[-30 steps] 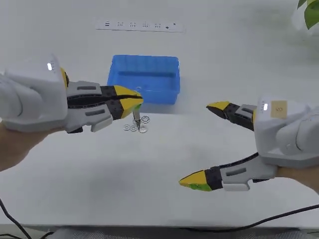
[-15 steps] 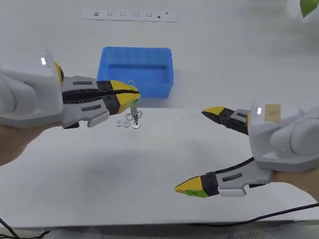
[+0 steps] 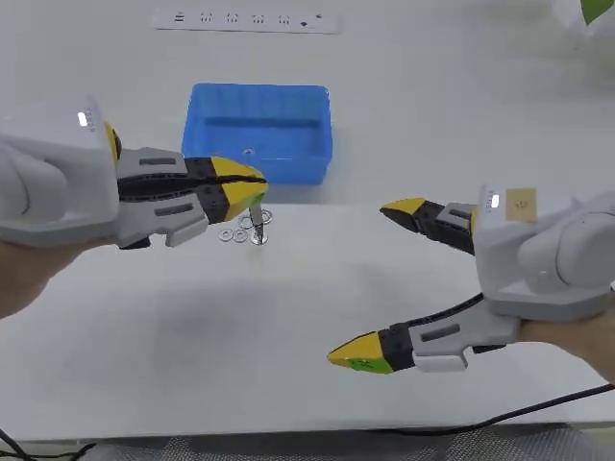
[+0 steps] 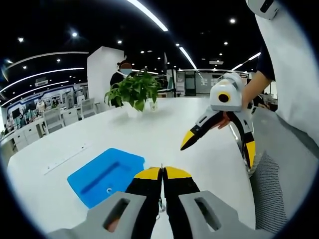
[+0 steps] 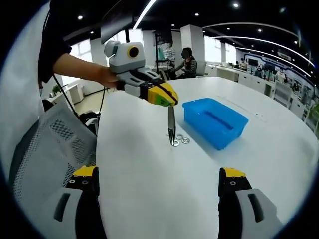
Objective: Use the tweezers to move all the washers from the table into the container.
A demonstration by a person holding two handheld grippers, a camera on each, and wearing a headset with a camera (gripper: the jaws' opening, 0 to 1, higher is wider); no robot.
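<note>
My left gripper (image 3: 258,182) is shut on the top of a pair of metal tweezers (image 3: 257,223), which hang straight down. Their tips rest among a few small washers (image 3: 236,232) on the white table, just in front of the blue container (image 3: 259,130). One washer (image 3: 248,152) lies inside the container. In the right gripper view the tweezers (image 5: 171,124) stand over the washers (image 5: 180,139), left of the container (image 5: 214,122). My right gripper (image 3: 370,283) hovers open to the right, holding nothing. The left gripper view shows the container (image 4: 107,175) beyond my shut jaws.
A white power strip (image 3: 248,19) lies at the far edge of the table (image 3: 192,327). Plant leaves (image 3: 598,10) show at the top right. A black cable (image 3: 538,413) runs along the near table edge. A grey mesh chair (image 5: 55,144) stands beside the table.
The head camera has shifted, so the picture slid slightly. The tweezers' tips stay at the washers. My right gripper stays open at about the same spot.
</note>
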